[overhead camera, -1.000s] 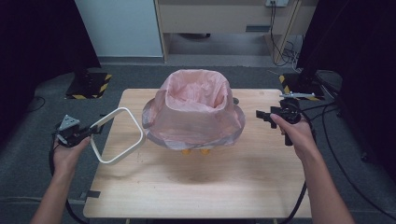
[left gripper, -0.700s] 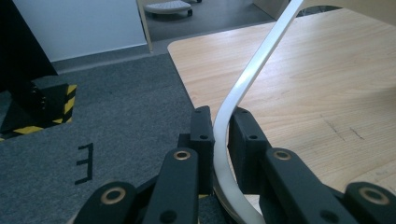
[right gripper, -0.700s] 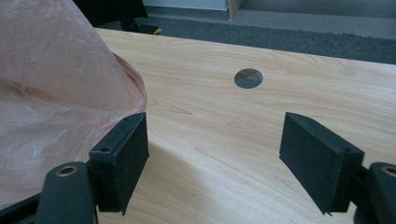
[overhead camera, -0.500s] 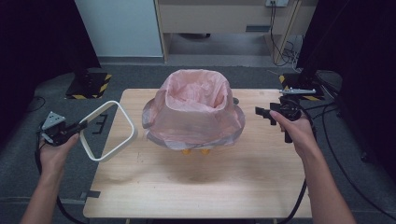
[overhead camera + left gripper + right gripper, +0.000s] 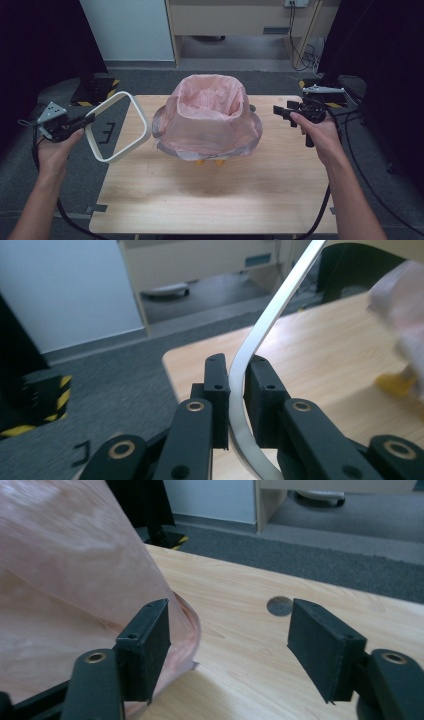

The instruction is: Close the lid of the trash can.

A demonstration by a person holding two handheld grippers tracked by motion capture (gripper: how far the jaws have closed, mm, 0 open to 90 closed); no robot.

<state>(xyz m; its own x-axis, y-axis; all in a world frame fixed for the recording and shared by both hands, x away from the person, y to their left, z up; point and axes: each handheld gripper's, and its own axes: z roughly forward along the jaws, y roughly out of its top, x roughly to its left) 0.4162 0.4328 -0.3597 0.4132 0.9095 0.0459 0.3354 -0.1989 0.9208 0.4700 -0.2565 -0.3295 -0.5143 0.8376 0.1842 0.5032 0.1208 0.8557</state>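
- So we've got the white ring frame [image 5: 117,127] pinched by its thin rim in our left gripper [image 5: 239,390], jaws clamped tight on it, held up off the left edge of the table [image 5: 200,200].
- Just beside it, the bin with the pink bag [image 5: 207,120] sits mid-table, bag draped over its sides.
- Our right gripper [image 5: 227,630] hangs by the bag's right side, jaws apart but just been closing, nothing pinched between them.
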